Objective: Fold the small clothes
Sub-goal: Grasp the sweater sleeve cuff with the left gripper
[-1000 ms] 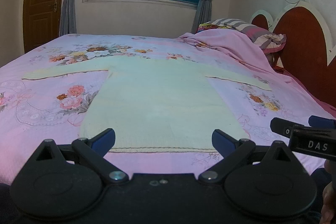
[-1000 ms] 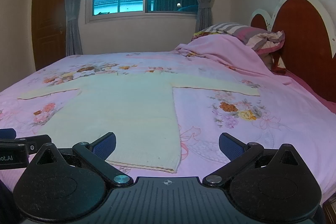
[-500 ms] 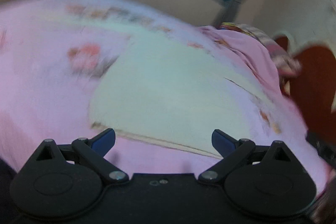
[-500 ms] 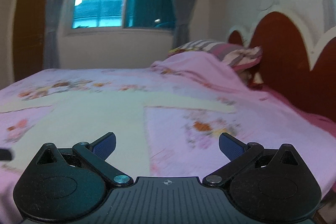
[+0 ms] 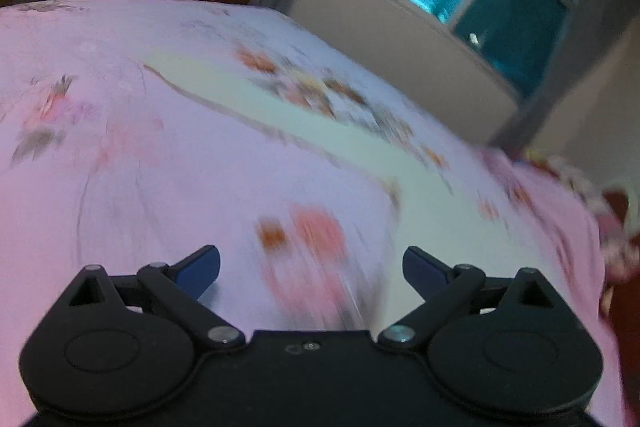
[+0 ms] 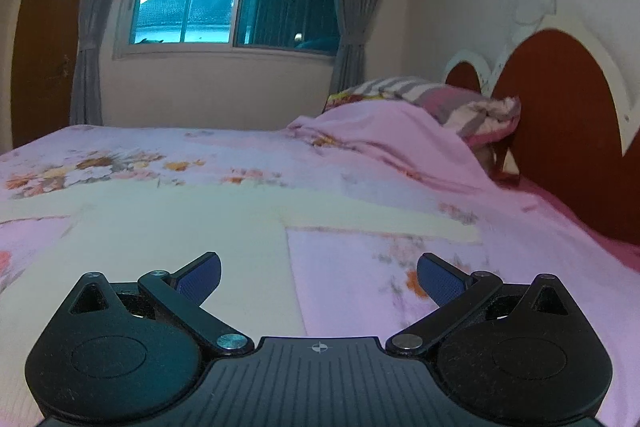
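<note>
Sweater (image 6: 168,227) flat on floral bedsheet (image 6: 380,267); crumpled blanket (image 6: 392,143), pillow (image 6: 452,99) beyond.

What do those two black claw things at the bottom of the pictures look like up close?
Both are matte black plastic. The left gripper has round pivot housings, silver rivets, and blue-padded fingertips. The right gripper matches it, with a ribbed centre plate bearing a small crosshair mark.

Motion blur smears the sweater (image 5: 304,123) and bedspread (image 5: 160,187) flowers.

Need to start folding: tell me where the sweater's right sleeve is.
In the right wrist view, the sleeve lies flat on the pink bedspread, ahead of the open right claw, stretching right toward the headboard.
</note>
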